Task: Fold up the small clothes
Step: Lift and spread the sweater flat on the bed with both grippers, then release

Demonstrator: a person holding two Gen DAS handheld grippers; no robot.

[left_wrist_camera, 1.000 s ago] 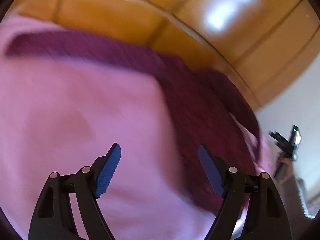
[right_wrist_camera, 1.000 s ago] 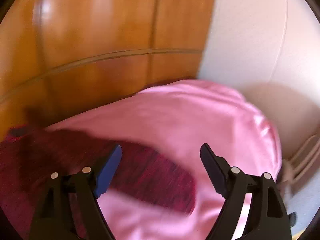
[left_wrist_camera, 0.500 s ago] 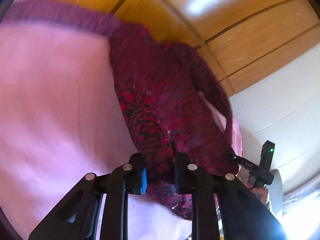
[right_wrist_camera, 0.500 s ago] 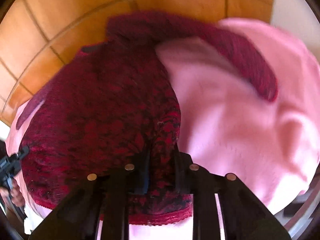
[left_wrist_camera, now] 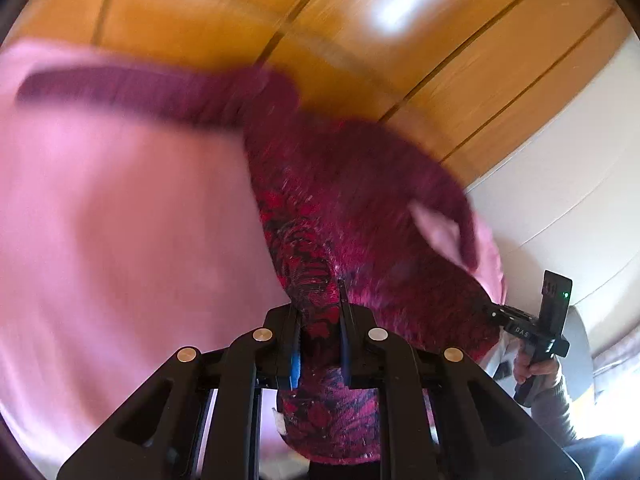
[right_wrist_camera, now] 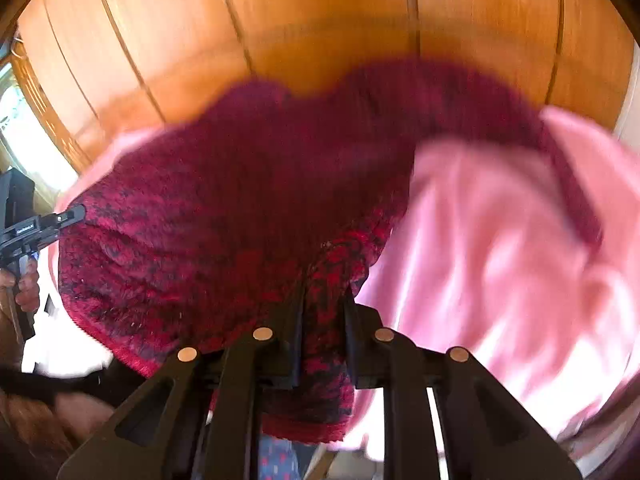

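A dark red knitted garment (left_wrist_camera: 360,208) with a black pattern lies on a pink cloth (left_wrist_camera: 120,220). One long sleeve or band runs off to the left. My left gripper (left_wrist_camera: 320,320) is shut on the garment's hem. My right gripper (right_wrist_camera: 324,312) is shut on another part of the same hem (right_wrist_camera: 240,220). Each gripper shows in the other's view: the right one (left_wrist_camera: 536,328) at the far right, the left one (right_wrist_camera: 36,228) at the far left. The garment is lifted between them, and both views are blurred.
The pink cloth (right_wrist_camera: 500,240) covers the surface under the garment. Orange wooden panels (left_wrist_camera: 360,40) stand behind it, also in the right wrist view (right_wrist_camera: 320,32). A white wall (left_wrist_camera: 560,180) is at the right.
Both grippers were open above the cloth a second ago. They have closed on the red garment's hem and have lifted and pulled it, so the garment has shifted in both views.
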